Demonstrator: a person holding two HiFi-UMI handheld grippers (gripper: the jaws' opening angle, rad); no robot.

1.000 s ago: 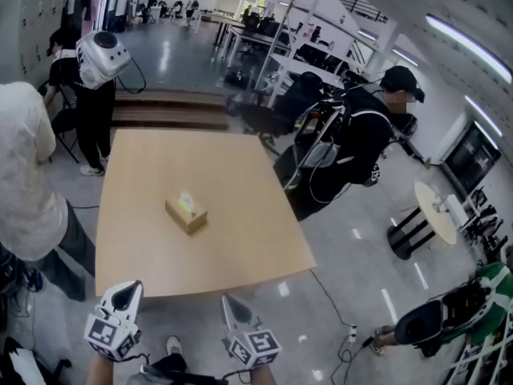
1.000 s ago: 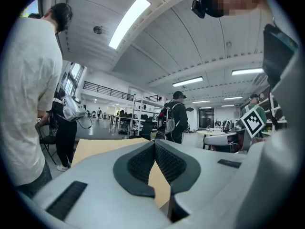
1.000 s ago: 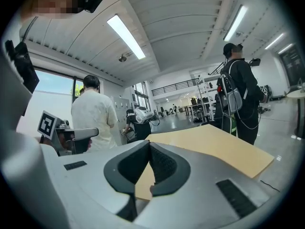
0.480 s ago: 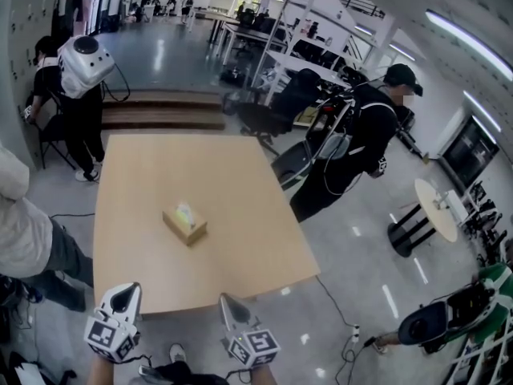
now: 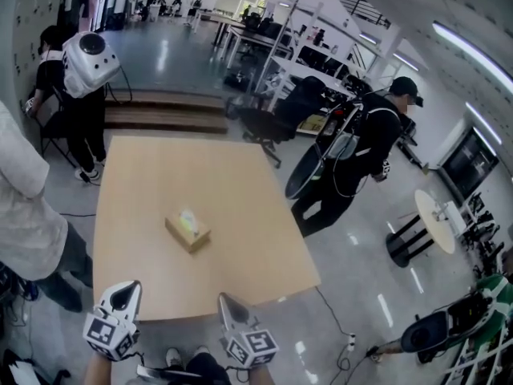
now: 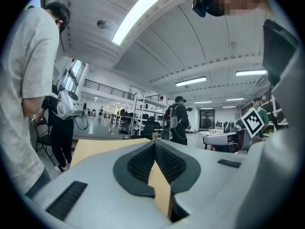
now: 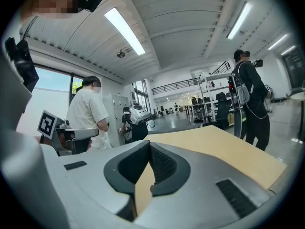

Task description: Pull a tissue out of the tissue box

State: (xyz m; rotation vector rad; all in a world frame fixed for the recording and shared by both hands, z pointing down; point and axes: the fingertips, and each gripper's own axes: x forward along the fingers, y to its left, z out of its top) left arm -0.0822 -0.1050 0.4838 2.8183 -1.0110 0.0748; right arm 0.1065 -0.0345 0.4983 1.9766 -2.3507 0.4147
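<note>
Just short of the table's (image 5: 240, 191) near edge, my worry starts at the jaws themselves. If I reach the tissue box (image 5: 187, 232) with them pressed together, I judge I will only nudge the tissue (image 5: 189, 217) or shove the light box across the bare top, pinching nothing. A one-gripper pull may also lift the whole box, since nothing weighs it down, so the other gripper may have to steady it. A person in a pale shirt (image 5: 24, 207) stands close by the table's left edge, where a wide swing could meet them.

The left gripper (image 5: 125, 288) has its ribbed pads (image 6: 164, 162) meeting at the tips with nothing between them. The right gripper (image 5: 228, 301) is likewise closed and empty. Both hang over the floor and touch nothing.

The tissue box sits well ahead, near the middle of the table. It lies a little toward the left edge and askew to the edges, with the pale tissue standing up from its slot.
</note>
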